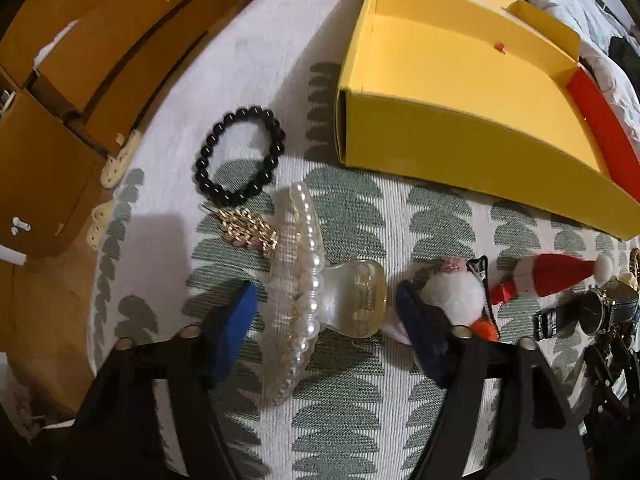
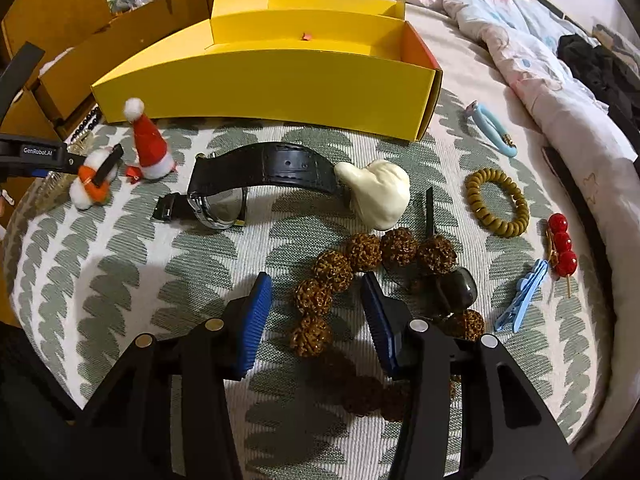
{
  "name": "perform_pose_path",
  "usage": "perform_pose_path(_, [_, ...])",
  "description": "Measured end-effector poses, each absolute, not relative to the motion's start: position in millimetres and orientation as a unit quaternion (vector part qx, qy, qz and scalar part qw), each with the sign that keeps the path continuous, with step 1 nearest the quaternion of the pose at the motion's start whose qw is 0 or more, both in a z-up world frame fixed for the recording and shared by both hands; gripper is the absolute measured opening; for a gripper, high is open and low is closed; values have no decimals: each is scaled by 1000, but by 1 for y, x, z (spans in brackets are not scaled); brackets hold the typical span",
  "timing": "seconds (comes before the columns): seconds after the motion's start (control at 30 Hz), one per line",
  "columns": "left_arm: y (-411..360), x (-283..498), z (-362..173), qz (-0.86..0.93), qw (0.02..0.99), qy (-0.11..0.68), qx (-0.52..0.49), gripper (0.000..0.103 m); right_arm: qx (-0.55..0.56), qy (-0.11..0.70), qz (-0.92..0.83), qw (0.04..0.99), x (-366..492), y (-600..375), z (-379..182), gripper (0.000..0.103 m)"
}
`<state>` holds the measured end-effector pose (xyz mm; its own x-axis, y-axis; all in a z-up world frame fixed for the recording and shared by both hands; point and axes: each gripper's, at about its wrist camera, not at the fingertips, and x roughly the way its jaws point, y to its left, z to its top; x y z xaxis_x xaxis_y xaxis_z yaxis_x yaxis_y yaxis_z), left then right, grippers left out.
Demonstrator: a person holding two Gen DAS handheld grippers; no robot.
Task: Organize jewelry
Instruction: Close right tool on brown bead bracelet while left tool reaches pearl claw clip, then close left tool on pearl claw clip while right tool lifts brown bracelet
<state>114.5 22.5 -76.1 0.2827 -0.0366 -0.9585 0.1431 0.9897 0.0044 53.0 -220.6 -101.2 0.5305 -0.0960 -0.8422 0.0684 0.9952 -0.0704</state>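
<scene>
Nothing in the yellow box (image 2: 280, 80) yet, apart from a tiny red speck. Everything else out on the patterned bed cover (image 2: 120, 280). Left hand-held gripper (image 1: 324, 308) spread around the pearl hair claw (image 1: 304, 292); right hand-held gripper (image 2: 316, 312) spread over the brown bead bracelet (image 2: 332, 272). Nearly all sorting left, apparently.

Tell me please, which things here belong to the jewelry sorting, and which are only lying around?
For the job: yellow box, pearl hair claw, black bead bracelet, gold chain, wristwatch, brown seed bracelet, olive coil tie.

Lying about: cardboard boxes, quilt, black garment.
</scene>
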Motion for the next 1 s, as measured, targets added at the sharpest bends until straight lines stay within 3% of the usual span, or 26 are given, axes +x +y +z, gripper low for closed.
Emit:
perform_pose_path(0.13, [29,119,-78,-55,800,596,36,60,-21,480,-53,876,51,-217,-102,41])
perform_pose_path(0.27, [34,125,-78,-56,802,595,27,42,-16,478,-52,876,47,-218,-100,31])
perform_pose_path(0.53, [53,126,-72,-88,802,591,-9,40,3,477,-43,878,40,-222,-96,29])
perform_pose_path(0.63, [58,119,-60,-99,810,577,-19,40,22,471,-35,881,36,-227,-91,20])
perform_pose_path(1.0, [77,110,-44,-97,825,555,-38,40,81,440,-8,894,16,-244,-64,20])
